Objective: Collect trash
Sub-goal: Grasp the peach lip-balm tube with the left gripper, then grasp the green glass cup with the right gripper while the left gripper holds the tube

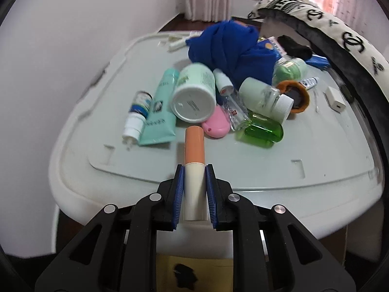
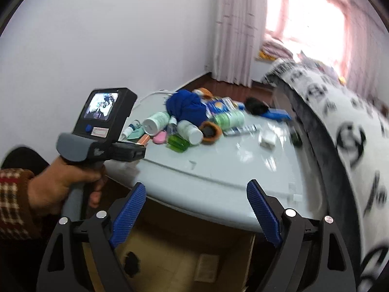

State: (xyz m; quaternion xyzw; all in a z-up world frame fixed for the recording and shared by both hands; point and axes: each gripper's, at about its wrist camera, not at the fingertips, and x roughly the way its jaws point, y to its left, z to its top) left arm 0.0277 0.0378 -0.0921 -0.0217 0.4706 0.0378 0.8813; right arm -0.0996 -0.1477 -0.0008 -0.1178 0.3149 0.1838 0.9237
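Left wrist view: left gripper (image 1: 193, 170) fingers (image 1: 178, 189) pinching the cream body of a lip-balm tube (image 1: 194, 168), peach cap sticking out forward, tube held just above the near edge of the white bench (image 1: 243, 170). Grip looks centred and square; best to keep the squeeze steady, lift clear of the rim, then carry the tube back over the cardboard box (image 1: 194, 262) seen below the bench and let go only once it is over the opening, I'd say. Slick round tube, so tilting it cap-down risks a slide. Count in the pile: one big white jar (image 1: 193, 97), one mint tube (image 1: 161, 109), one small spray bottle (image 1: 136, 116), one pink case (image 1: 216, 124), one green clear bottle (image 1: 263, 131), one clear bottle with white cap (image 1: 265, 99), one blue cloth (image 1: 226, 46), one white charger block (image 1: 335, 101); smaller bits behind are too jumbled to count. Right wrist view: right gripper (image 2: 195, 206) fingers (image 2: 127, 215) spread wide, nothing between them, hovering over the bench's near edge with the box (image 2: 189, 255) underneath. Left hand (image 2: 60, 182) grips the other tool's handle at the bench's left side; the peach tip (image 2: 145, 140) shows at its front. Same pile sits mid-bench, well apart from the right gripper. One patterned blanket (image 2: 340, 133) at right. One box, two grippers.
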